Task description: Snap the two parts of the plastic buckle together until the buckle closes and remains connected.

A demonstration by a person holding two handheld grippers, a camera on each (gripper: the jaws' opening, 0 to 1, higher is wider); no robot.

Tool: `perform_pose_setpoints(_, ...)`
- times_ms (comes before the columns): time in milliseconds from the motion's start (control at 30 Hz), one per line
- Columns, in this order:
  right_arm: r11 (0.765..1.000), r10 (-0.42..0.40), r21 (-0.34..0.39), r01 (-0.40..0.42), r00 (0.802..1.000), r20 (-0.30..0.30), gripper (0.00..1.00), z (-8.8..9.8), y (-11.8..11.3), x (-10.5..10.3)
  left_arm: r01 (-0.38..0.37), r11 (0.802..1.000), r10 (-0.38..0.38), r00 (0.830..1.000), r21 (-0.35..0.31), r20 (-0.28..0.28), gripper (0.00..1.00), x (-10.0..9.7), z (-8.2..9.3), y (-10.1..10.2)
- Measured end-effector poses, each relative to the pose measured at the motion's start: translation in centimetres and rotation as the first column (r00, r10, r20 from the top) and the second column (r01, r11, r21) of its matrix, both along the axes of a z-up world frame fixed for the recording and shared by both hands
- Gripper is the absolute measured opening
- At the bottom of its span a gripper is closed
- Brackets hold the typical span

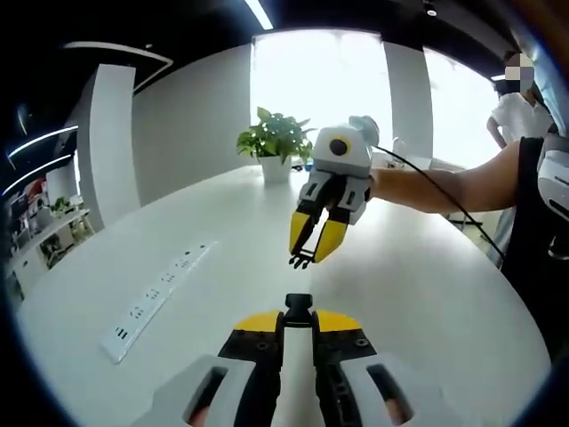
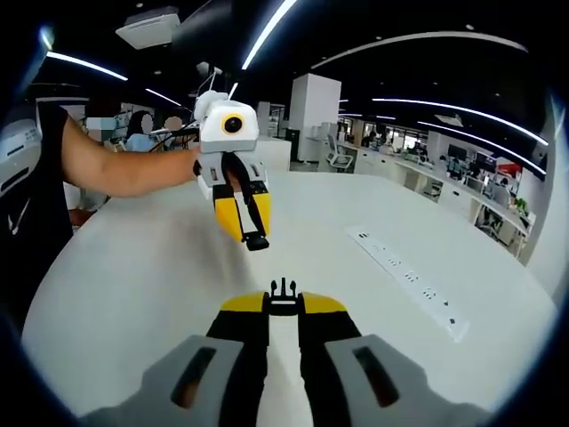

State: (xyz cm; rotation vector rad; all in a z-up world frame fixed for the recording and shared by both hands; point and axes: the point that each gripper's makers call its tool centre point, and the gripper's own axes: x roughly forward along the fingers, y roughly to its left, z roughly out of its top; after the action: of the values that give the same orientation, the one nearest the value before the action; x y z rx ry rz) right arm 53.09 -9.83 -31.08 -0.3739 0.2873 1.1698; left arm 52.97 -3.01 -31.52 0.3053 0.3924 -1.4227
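Left gripper point(image 1: 298, 322) pinching socket half point(image 1: 298, 307); right gripper point(image 2: 283, 307) pinching pronged half point(image 2: 283, 290). Held apart over white table point(image 1: 418, 285). Next: line up, push until click.

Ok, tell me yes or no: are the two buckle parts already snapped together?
No. In the left gripper view, the left claw holds one buckle part apart from the pronged part in the right claw.
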Motion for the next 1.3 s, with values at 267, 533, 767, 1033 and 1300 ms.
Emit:
perform_pose_setpoints(267,1.0,0.003,0.0,-0.003,1.0,0.009,0.11,0.5,0.3,-0.5,0.004,1.0,-0.004,1.0,0.0,0.005,0.1,-0.4,0.5,0.2)
perform_pose_setpoints(533,1.0,0.005,-0.002,-0.005,1.0,0.005,0.11,0.1,0.7,-1.1,0.005,1.0,-0.005,1.0,0.0,0.003,0.1,-1.2,0.3,0.4)
perform_pose_setpoints(767,1.0,0.01,-0.003,-0.01,1.0,0.013,0.11,0.6,1.1,-1.8,0.004,1.0,-0.004,1.0,0.006,0.006,0.1,-2.0,0.6,0.8)
perform_pose_setpoints(1033,1.0,0.013,-0.004,-0.013,1.0,0.023,0.11,1.1,1.6,-2.9,0.001,1.0,-0.001,1.0,0.005,0.014,0.1,-3.1,1.1,1.4)
perform_pose_setpoints(1300,1.0,0.014,-0.003,-0.014,1.0,0.022,0.11,0.9,1.8,-4.1,-0.003,1.0,0.003,1.0,0.002,0.014,0.1,-4.3,0.9,1.8)
